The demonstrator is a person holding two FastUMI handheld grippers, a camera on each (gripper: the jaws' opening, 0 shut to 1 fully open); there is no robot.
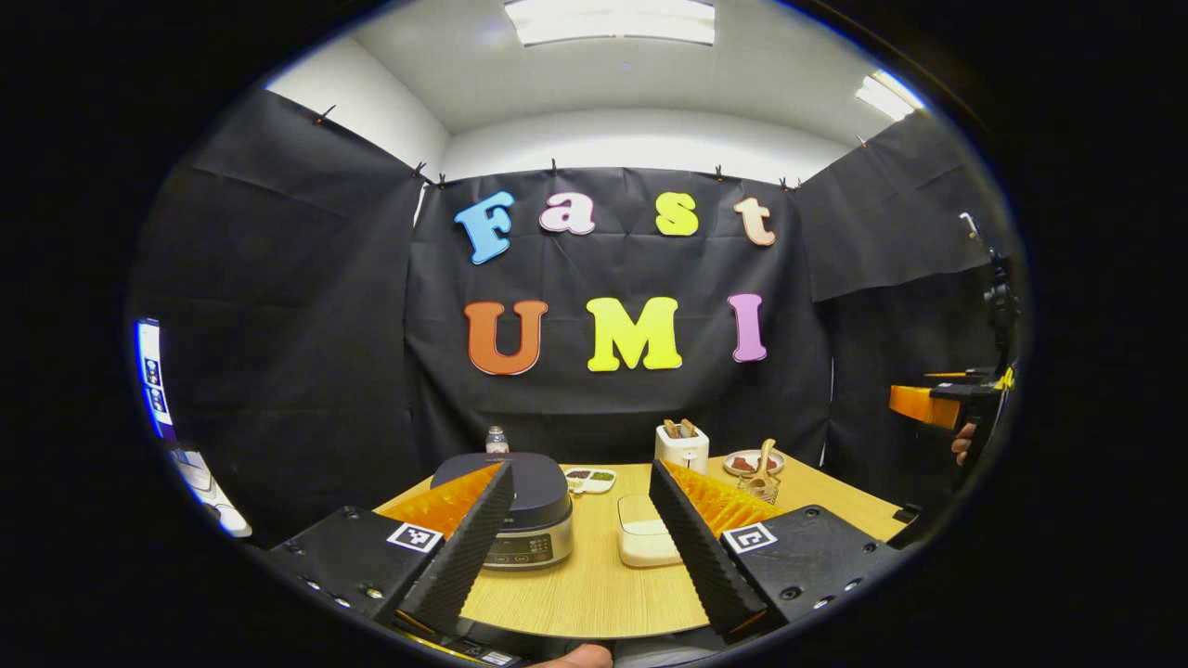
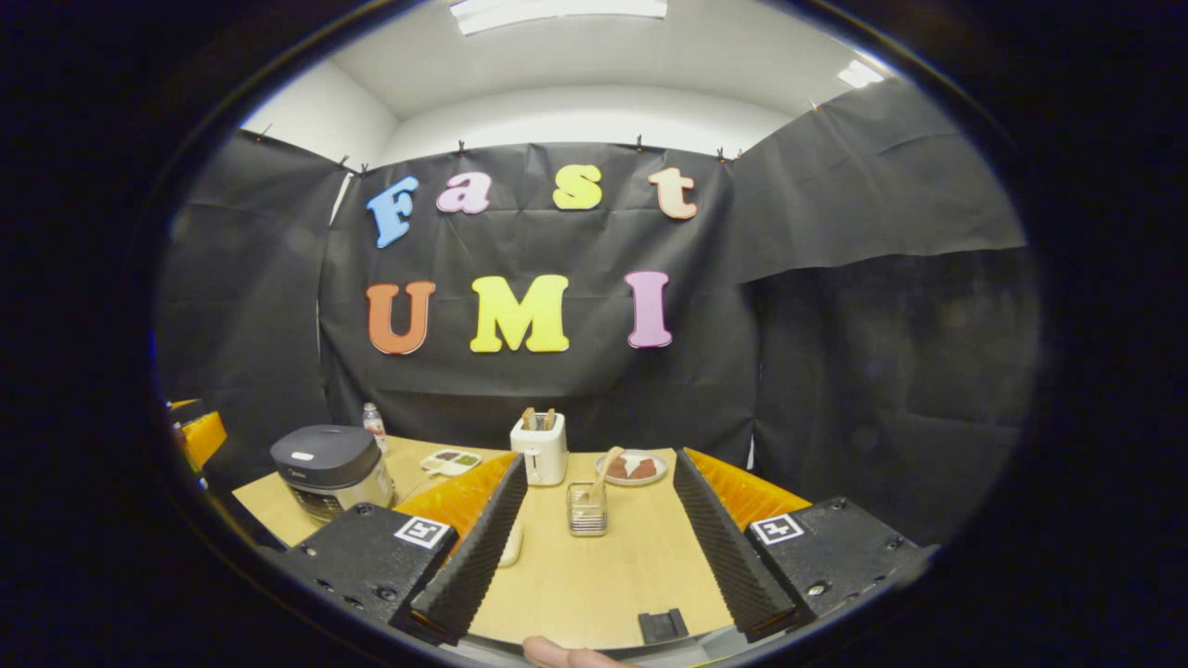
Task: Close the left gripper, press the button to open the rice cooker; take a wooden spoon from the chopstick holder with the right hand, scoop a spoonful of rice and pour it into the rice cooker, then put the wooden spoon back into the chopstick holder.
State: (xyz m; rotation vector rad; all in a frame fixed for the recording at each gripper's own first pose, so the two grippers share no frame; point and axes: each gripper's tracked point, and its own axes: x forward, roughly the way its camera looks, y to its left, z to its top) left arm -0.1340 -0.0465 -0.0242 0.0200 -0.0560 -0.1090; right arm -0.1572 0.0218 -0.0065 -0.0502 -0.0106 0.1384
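In the left gripper view, the rice cooker (image 1: 520,506) sits on the left part of the wooden table (image 1: 594,584), lid down, its front panel facing the camera, with a small bottle (image 1: 497,439) behind it at the table's far edge. The left gripper (image 1: 580,543) hangs above the near edge with its fingers spread wide and nothing between them; its left finger overlaps the cooker's left side in the picture (whether it touches cannot be told). Between the fingers lies a white lidded box (image 1: 645,543), and behind it a small divided dish (image 1: 590,479). Farther right stand a white toaster (image 1: 681,445), a plate (image 1: 754,461), and the chopstick holder (image 1: 764,487) with the wooden spoon (image 1: 765,459) upright in it, just in front of the plate. At the far right edge the other gripper appears, held by a hand (image 1: 962,443). In the right gripper view, the right gripper (image 2: 594,557) is likewise spread wide and empty, well short of the chopstick holder, which stands centred between its fingers.
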